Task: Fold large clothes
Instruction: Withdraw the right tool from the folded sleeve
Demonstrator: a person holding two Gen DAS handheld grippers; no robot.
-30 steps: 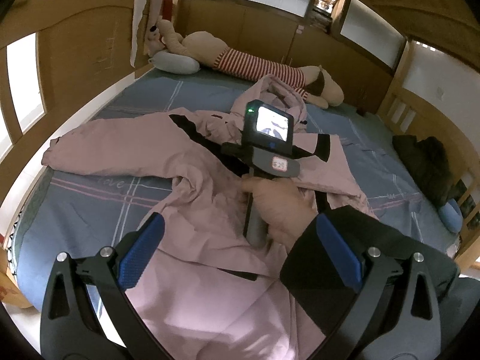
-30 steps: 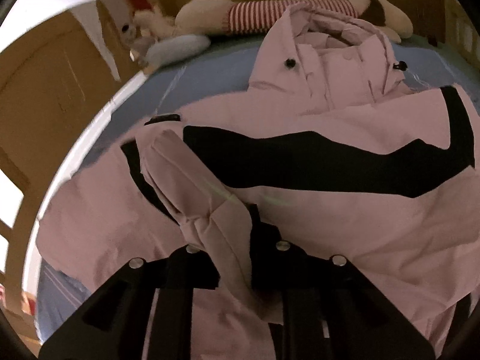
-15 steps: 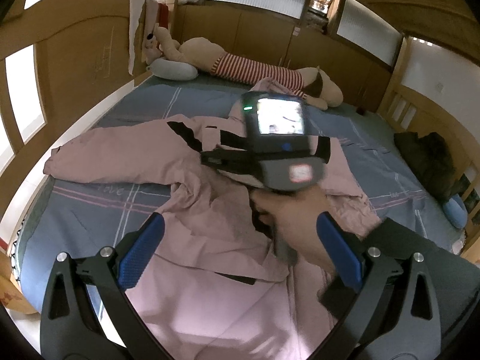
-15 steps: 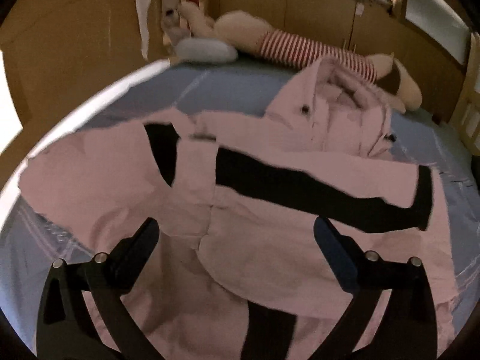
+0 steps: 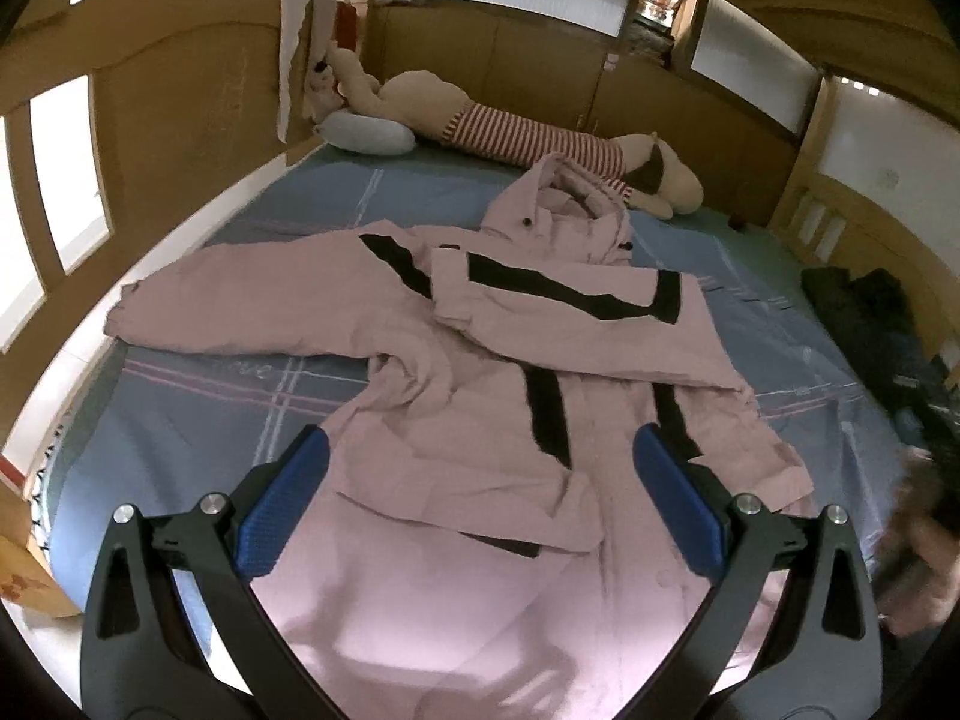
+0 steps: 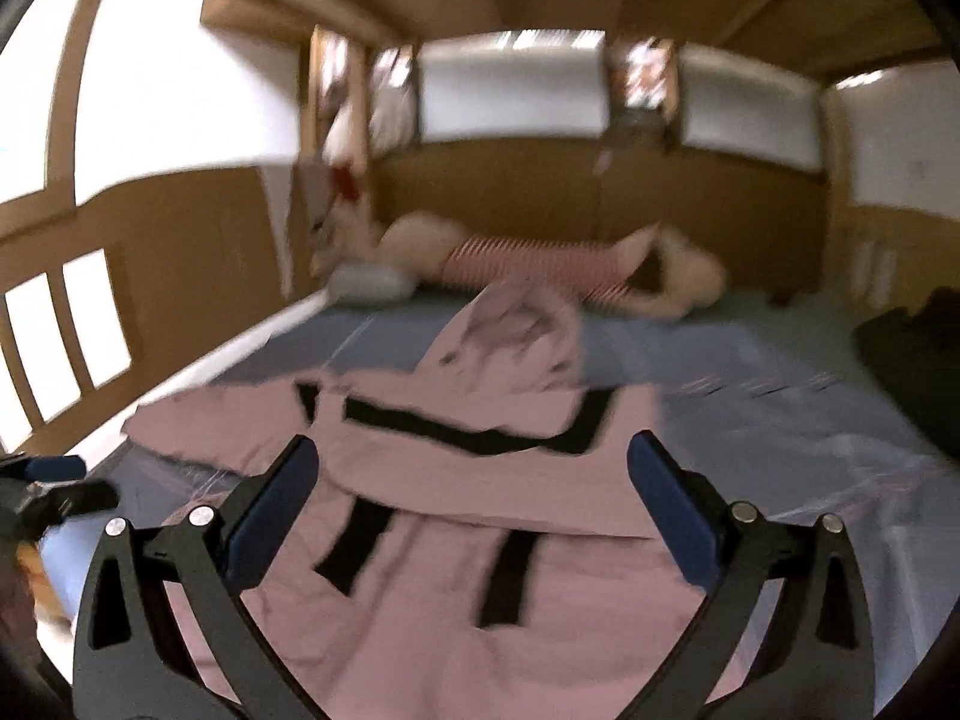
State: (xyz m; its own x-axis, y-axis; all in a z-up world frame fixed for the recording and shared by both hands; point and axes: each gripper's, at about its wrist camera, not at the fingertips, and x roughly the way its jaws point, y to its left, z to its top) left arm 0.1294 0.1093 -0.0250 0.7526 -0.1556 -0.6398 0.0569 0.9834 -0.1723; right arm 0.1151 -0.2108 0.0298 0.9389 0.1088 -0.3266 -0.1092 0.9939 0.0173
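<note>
Jacket [image 5: 558, 372] has one sleeve folded across, both claws, left [image 5: 474, 504] and right [image 6: 468, 504], gaping empty above it, so that loose sleeve could easily slide back off when the other sleeve [image 5: 240, 306] gets tugged.

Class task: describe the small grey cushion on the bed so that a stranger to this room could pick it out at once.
Start at the wooden bed with the blue checked sheet. Go to its far left corner, where a long stuffed toy in a red-and-white striped top lies along the back board. The grey cushion lies beside the toy's head; it alone is plain grey and oval, unlike the pink jacket.
</note>
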